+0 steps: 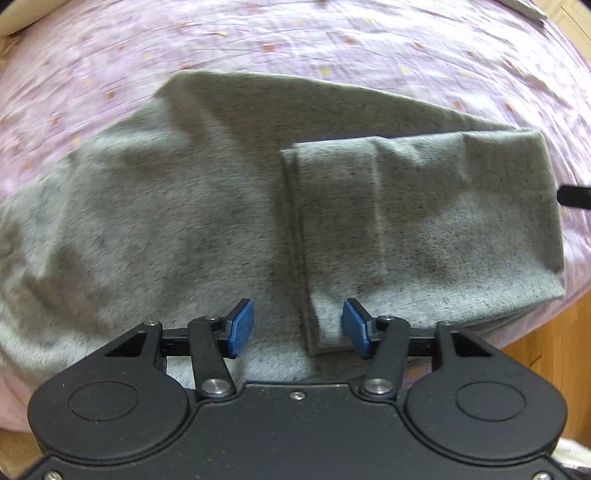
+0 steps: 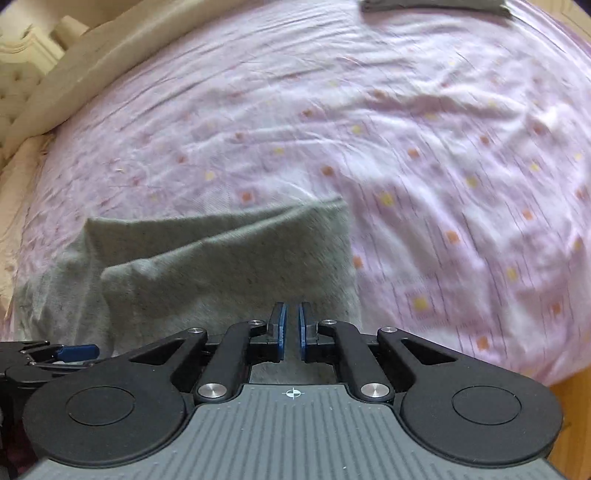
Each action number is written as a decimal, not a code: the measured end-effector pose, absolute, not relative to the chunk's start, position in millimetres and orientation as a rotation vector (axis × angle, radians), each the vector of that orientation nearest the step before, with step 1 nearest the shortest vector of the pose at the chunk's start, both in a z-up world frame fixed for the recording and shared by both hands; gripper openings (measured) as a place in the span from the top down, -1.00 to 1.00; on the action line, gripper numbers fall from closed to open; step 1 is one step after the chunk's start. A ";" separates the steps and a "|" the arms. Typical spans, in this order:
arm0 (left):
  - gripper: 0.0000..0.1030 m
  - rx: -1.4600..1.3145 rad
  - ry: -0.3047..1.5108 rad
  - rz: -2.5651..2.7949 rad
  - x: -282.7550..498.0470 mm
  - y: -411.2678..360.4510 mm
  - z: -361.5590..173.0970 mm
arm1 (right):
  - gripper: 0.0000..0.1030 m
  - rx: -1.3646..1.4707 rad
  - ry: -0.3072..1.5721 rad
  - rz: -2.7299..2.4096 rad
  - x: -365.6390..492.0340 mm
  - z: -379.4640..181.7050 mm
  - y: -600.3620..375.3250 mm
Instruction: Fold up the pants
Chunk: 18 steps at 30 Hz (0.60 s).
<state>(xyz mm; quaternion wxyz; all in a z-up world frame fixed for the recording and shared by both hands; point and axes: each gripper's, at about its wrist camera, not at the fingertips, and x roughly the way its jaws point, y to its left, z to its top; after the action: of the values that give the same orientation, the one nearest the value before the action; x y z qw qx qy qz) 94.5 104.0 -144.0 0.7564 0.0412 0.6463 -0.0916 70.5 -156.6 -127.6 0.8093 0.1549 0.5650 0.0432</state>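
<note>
Grey pants (image 1: pixel 177 206) lie on the pink bed sheet (image 1: pixel 295 44), with the leg ends folded back over the middle to form a flap (image 1: pixel 424 229) on the right. My left gripper (image 1: pixel 297 328) is open just above the flap's near hem edge, holding nothing. In the right wrist view the folded end of the pants (image 2: pixel 229 273) lies at lower left. My right gripper (image 2: pixel 291 330) hovers over its near right corner with the jaws nearly closed, a narrow gap between the pads and no cloth between them. The left gripper's blue pad (image 2: pixel 79 352) shows at the left edge.
A dark folded garment (image 2: pixel 436 5) lies at the far edge of the bed. A cream blanket (image 2: pixel 92 70) and tufted headboard (image 2: pixel 18 74) lie at the left. Wooden floor (image 1: pixel 546 332) shows past the bed's near right edge.
</note>
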 end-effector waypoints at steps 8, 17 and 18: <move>-0.12 -0.099 1.384 0.068 58.9 168.2 -120.1 | 0.86 0.222 1.337 0.172 134.8 -167.3 -133.3; -0.12 -0.219 1.322 0.298 39.0 249.8 -103.4 | 0.84 0.080 1.240 0.461 132.0 -134.5 -52.2; -0.12 -0.229 1.319 0.311 40.4 261.0 -104.5 | 0.85 0.075 1.242 0.478 132.8 -135.7 -40.7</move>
<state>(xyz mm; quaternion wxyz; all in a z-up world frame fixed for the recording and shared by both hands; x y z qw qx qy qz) 40.4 261.0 -104.5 0.7731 -0.1058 0.6088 0.1433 132.8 -40.6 -135.7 0.7862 0.0349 0.5759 0.2215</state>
